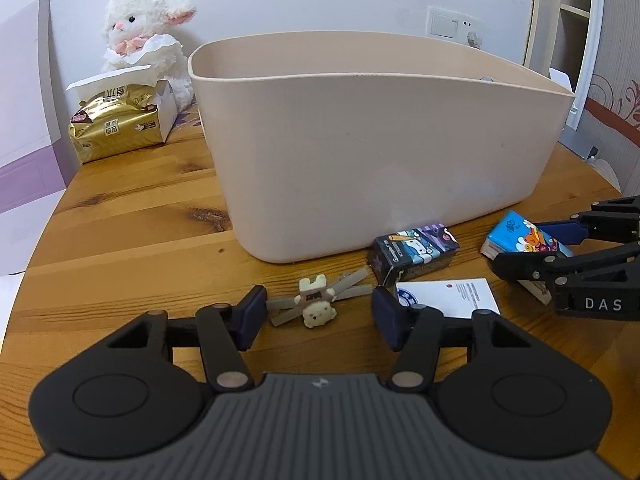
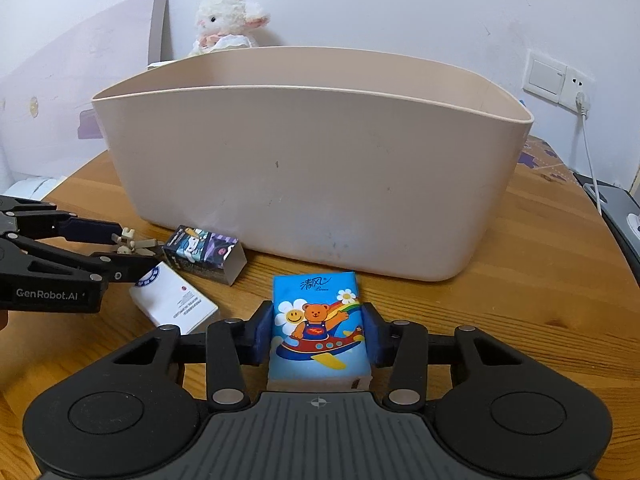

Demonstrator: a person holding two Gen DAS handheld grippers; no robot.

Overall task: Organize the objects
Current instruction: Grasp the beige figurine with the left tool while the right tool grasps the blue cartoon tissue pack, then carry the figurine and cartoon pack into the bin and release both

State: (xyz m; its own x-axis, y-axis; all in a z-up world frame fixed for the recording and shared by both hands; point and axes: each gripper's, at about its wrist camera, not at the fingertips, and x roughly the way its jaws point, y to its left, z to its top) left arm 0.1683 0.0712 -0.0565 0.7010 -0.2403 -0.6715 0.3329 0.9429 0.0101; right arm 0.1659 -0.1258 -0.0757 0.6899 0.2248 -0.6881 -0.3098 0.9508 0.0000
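A large beige bin (image 1: 372, 136) stands on the wooden table (image 1: 132, 216); it also shows in the right wrist view (image 2: 312, 168). My left gripper (image 1: 319, 318) is open around a small cream bear clip (image 1: 317, 305) that lies on the table. My right gripper (image 2: 318, 334) is shut on a blue bear tissue pack (image 2: 318, 328), also seen in the left wrist view (image 1: 520, 238). A dark cartoon box (image 1: 416, 252) and a white card box (image 1: 448, 298) lie in front of the bin.
A gold tissue package (image 1: 120, 128) and a white plush lamb (image 1: 148, 36) sit at the table's back left. A wall socket with a cable (image 2: 580, 100) is at the right. The table edge curves at the left and right.
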